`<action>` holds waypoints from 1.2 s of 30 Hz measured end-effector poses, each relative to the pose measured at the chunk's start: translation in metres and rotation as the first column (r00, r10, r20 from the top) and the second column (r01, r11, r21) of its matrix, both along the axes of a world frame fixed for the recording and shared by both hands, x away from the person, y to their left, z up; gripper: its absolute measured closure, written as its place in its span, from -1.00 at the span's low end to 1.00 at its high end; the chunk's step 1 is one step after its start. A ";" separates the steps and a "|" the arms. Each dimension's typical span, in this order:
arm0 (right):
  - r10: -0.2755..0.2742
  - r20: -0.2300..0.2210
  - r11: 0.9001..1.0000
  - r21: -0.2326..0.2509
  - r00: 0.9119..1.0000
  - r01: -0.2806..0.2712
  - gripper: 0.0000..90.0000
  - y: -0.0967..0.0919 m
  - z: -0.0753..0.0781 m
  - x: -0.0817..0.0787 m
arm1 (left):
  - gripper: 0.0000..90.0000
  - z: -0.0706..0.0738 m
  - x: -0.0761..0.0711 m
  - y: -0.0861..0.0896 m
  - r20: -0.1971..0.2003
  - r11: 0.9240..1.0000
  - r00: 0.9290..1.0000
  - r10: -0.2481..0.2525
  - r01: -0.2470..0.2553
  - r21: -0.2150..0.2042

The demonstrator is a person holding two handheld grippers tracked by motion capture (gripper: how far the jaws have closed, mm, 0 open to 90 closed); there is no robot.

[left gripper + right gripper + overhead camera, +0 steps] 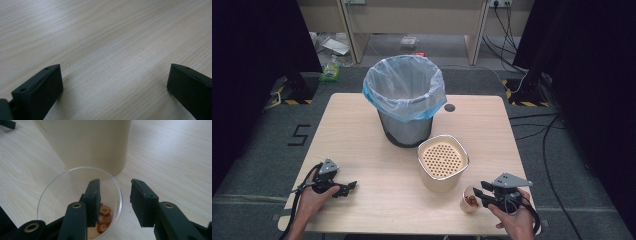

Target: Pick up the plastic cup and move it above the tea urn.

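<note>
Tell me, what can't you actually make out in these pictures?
- Inside of the bin: high view, hidden by its plastic liner and rim.
- Under the perforated lid of the beige container: hidden in the high view.
- What the red slices are in the clear cup: right gripper view, one jaw covers them.

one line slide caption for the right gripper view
Right gripper open astride the rim of a clear cup of red fruit slices, beside a beige container.
</note>
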State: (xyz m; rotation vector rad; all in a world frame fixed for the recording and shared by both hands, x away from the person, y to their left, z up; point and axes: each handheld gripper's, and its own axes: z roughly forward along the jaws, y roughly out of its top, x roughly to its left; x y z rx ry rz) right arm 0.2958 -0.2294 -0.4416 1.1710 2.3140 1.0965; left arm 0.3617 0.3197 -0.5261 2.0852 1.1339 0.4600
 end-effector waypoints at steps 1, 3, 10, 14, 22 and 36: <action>0.000 0.002 1.000 0.000 1.000 0.000 0.37 0.000 0.000 0.001 | -1.00 0.000 0.000 0.000 0.000 1.000 1.000 0.000 0.000 0.000; -0.002 -0.004 1.000 0.000 1.000 0.002 0.40 0.000 -0.001 0.003 | -1.00 0.000 0.000 0.000 0.000 1.000 1.000 0.000 0.000 0.000; 0.013 -0.027 1.000 -0.001 1.000 -0.013 0.48 0.002 -0.008 0.006 | -1.00 0.000 0.000 0.000 0.000 1.000 1.000 0.000 0.000 0.000; 0.020 -0.033 1.000 -0.004 0.999 -0.021 0.51 0.003 -0.009 0.006 | -1.00 0.000 0.000 0.000 0.000 1.000 1.000 0.000 0.000 0.000; 0.026 -0.052 1.000 -0.009 0.998 -0.026 0.62 0.002 -0.014 0.008 | -1.00 0.000 0.000 0.000 0.000 1.000 1.000 0.000 0.000 -0.001; 0.039 0.058 0.999 -0.028 0.998 -0.038 0.94 -0.001 -0.002 0.000 | -1.00 0.000 0.000 0.000 0.000 1.000 1.000 0.000 0.000 0.000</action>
